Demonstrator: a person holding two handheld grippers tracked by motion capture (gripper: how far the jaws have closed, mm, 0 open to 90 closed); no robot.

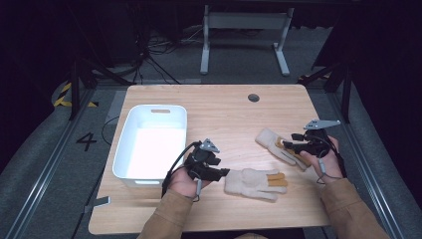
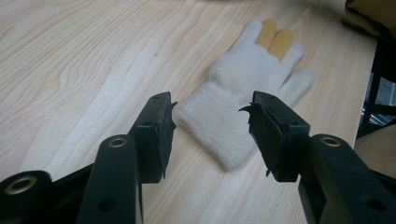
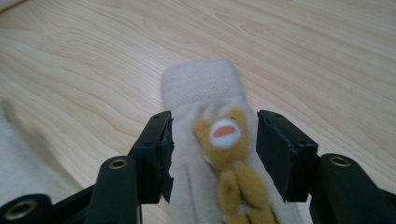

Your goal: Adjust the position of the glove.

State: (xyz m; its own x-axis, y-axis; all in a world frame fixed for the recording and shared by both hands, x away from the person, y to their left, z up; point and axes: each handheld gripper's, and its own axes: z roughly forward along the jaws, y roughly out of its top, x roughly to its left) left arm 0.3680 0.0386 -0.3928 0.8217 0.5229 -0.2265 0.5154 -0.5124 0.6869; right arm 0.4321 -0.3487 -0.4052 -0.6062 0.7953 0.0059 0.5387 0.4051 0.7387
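I hold one gripper in each hand, and both of them work on a pair of cream gloves on the wooden table (image 1: 219, 107).

My left gripper (image 2: 212, 128) has its jaws apart, and between them nothing is pressed. The near glove (image 2: 243, 93) lies flat just in front of the tips, with the cuff toward me and the fingers pointing away. To take it well I should move the left gripper a little forward and down, so that the cuff comes between the pads, and only then close. I think the thick cuff edge is the best place, because the knit is soft and a grip on a thin layer may slip.

My right gripper (image 3: 212, 154) also stands with jaws apart. The bear glove (image 3: 219, 168), with a small brown bear on it, lies between the pads, but they do not press on it; its cuff points away from me. If I want to lift this one, I should lower the gripper until the pads reach the table and pinch the whole thickness, not only the bear.

The white bin (image 1: 149, 144) stands beyond my left gripper, to its left side, probably the place for both gloves.
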